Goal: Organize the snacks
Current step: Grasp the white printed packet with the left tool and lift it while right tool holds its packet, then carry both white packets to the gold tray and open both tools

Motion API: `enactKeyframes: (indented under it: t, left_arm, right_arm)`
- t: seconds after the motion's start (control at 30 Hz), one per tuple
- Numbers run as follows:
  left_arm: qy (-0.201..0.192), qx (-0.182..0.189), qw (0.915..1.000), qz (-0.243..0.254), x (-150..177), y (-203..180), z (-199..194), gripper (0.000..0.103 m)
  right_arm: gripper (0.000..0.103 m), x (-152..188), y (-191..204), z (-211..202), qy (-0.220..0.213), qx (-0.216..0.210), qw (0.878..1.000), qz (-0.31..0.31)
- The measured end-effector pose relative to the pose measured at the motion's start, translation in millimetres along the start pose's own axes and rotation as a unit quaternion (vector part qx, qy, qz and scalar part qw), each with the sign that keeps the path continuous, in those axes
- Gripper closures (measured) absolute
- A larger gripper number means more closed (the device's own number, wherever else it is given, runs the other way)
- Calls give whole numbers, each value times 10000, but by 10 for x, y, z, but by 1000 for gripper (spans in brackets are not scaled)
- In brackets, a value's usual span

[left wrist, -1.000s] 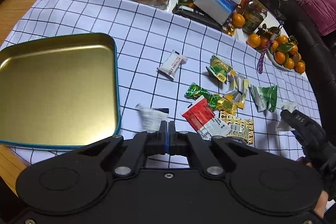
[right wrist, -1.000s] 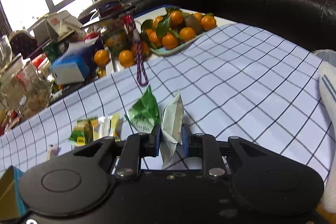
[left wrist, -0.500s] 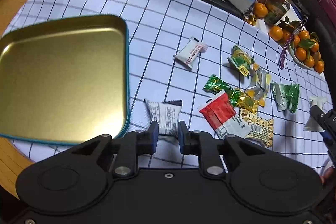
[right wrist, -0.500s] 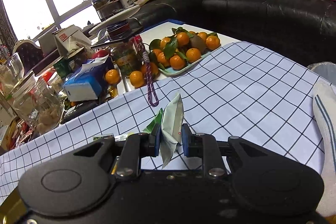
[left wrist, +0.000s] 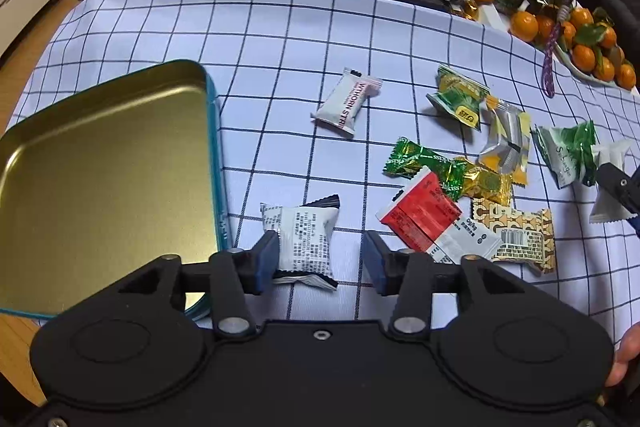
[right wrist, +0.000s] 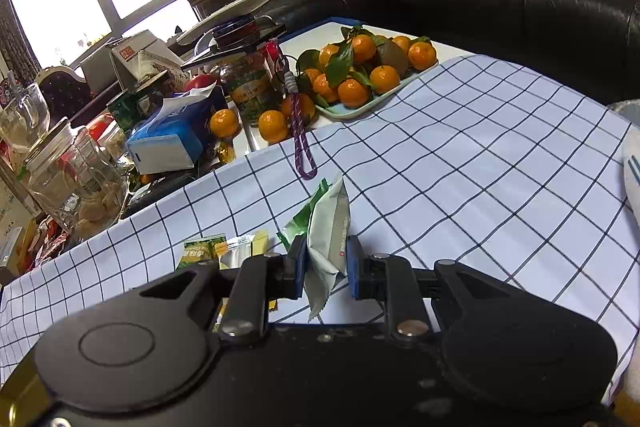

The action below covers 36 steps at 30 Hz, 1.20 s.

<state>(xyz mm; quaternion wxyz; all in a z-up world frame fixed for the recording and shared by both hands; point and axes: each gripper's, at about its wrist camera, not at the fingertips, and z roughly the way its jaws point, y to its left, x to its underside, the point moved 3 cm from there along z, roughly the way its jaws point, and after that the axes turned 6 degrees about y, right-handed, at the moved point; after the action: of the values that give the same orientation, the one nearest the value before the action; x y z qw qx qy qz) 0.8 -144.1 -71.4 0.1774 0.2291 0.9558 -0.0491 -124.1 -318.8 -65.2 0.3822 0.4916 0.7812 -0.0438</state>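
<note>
The left gripper [left wrist: 320,259] is opening, its jaws spread wide around a white packet with black print [left wrist: 302,235]. The packet lies on the checked cloth [left wrist: 280,39] between the pads, nearer the left pad and perhaps touching it — the view is too foreshortened to be sure. Not gripped yet. To do this well, shift a little so the packet sits midway, lower until both pads flank its puffed middle (not the crimped black ends), then close gently; the wrapper will crumple and could slide sideways. The gold tin [left wrist: 100,187] lies just beside it, a short carry.

The right gripper [right wrist: 323,263] is clamped on a pale green-white packet [right wrist: 330,227], held upright off the cloth. Other snacks — a red-and-white packet [left wrist: 428,219] and a white bar [left wrist: 346,103] — lie loose further out.
</note>
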Motion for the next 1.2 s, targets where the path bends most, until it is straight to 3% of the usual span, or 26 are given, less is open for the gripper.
enactKeyframes:
  t: [0.13, 0.2, 0.27, 0.33, 0.5, 0.7, 0.73, 1.0, 1.2]
  left_arm:
    - [-105, 25, 9998, -156, -7, 21, -83, 50]
    - [-373, 166, 9987, -320, -8, 66, -189, 50]
    - [-527, -56, 9976, -443, -43, 102, -215, 50]
    - [-370, -128, 9978, -540, -78, 145, -144, 50]
    - [428, 238, 9947, -907, -33, 249, 159, 50]
    - [439, 204, 9962, -726, -40, 133, 190, 50]
    - [464, 186, 9963, -705, -44, 120, 204, 54]
    - [4, 92, 9982, -596, -84, 108, -84, 59]
    - [-323, -5, 9959, -845, -282, 396, -508, 59]
  right_arm:
    - [81, -2, -11, -4, -4, -20, 10000, 6]
    - [81, -30, -42, -12, -38, -32, 10000, 45]
    - [81, -58, -71, -27, -74, -51, 9999, 100]
    - [81, -86, -97, -48, -118, -55, 9998, 165]
    - [81, -145, -143, -84, -174, -105, 9994, 283]
    - [81, -147, -157, -82, -147, -131, 9993, 331]
    - [81, -147, -158, -82, -143, -137, 9992, 340]
    - [81, -188, -94, -164, -232, -161, 9990, 357]
    - [81, -244, 80, -291, -319, -263, 9988, 259]
